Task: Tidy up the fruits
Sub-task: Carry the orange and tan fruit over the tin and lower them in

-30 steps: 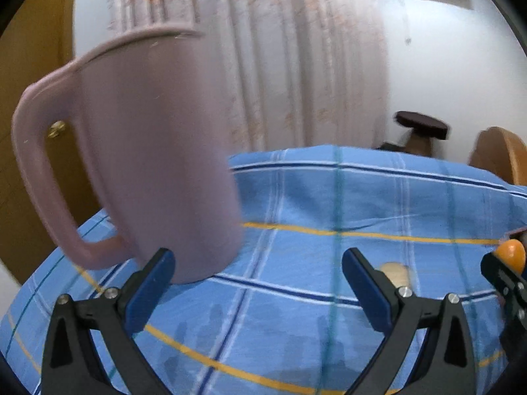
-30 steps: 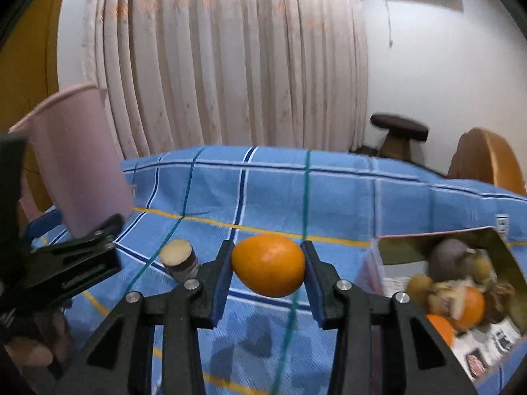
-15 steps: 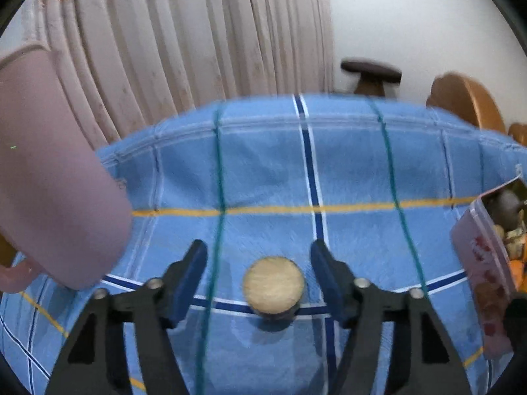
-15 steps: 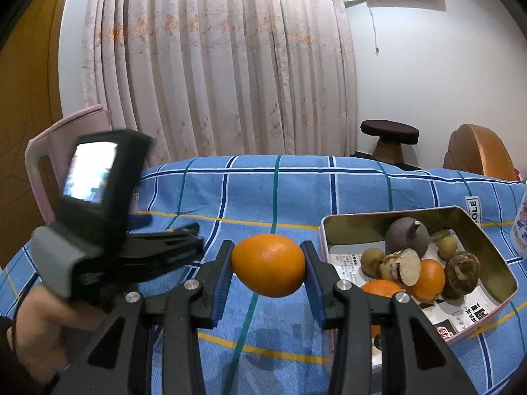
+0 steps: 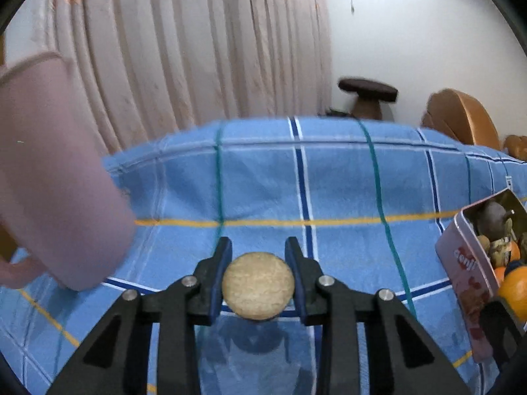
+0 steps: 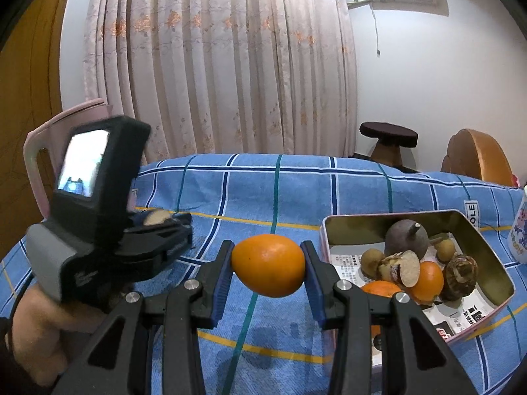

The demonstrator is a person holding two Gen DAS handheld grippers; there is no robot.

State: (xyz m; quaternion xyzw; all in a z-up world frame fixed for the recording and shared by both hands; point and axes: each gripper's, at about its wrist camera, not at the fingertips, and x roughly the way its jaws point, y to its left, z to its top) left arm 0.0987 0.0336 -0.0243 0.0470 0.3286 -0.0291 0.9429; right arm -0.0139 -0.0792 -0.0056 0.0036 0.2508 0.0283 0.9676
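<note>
My left gripper is shut on a cut fruit half with a pale round face, held just above the blue checked cloth. It also shows in the right wrist view at the left. My right gripper is shut on an orange and holds it above the cloth, left of the tin box. The tin holds several fruits: oranges, a dark round fruit, small brown ones. In the left wrist view the tin is at the right edge.
A pink pitcher stands on the cloth at the left, close to my left gripper. A white printed bottle stands right of the tin. A dark stool, a wooden chair and curtains lie behind the table.
My left gripper swung right from the pitcher to the cut fruit half and closed on it. My right gripper rose and drew back, still holding the orange, with the tin now fully in view.
</note>
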